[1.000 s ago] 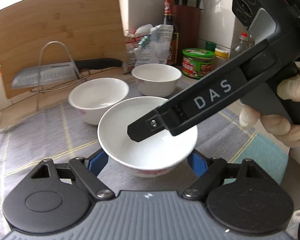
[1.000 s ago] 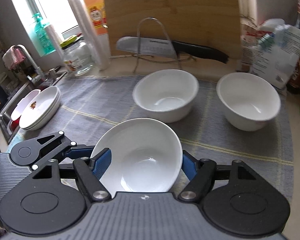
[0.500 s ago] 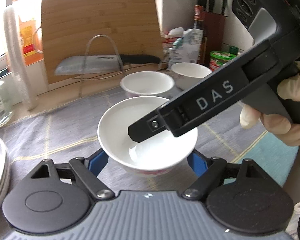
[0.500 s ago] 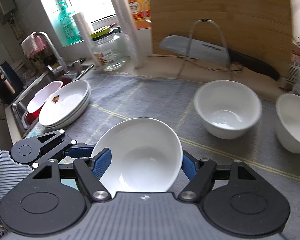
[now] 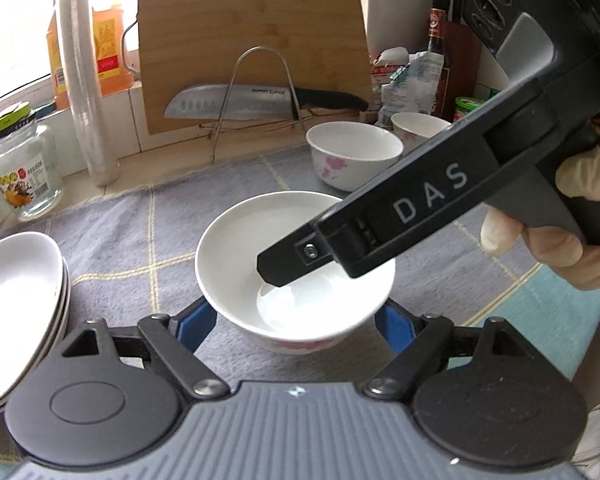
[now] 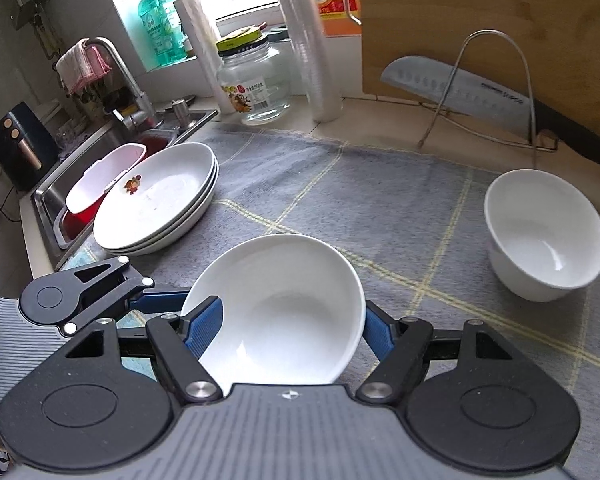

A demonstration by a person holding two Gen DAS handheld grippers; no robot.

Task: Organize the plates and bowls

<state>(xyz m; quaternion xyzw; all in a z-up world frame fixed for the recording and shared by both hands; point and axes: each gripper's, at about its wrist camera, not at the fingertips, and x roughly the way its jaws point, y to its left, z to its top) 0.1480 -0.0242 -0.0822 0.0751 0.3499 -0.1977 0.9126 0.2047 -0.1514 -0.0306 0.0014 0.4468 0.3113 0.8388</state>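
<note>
Both grippers, left gripper (image 5: 296,316) and right gripper (image 6: 294,328), pinch one white bowl (image 5: 296,280) in their jaws; it has travelled away from the two bowls (image 6: 544,236) and now hangs beside the plate stack (image 6: 160,200), probably to join it.

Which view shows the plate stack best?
The right wrist view: the plate stack sits whole beside the sink, its layered rims countable. The left wrist view catches only its cropped right part at the frame's left edge.

plate stack (image 5: 16,312) cut off at left edge, far bowl (image 5: 418,126) partly hidden behind right tongs (image 5: 268,266)
</note>
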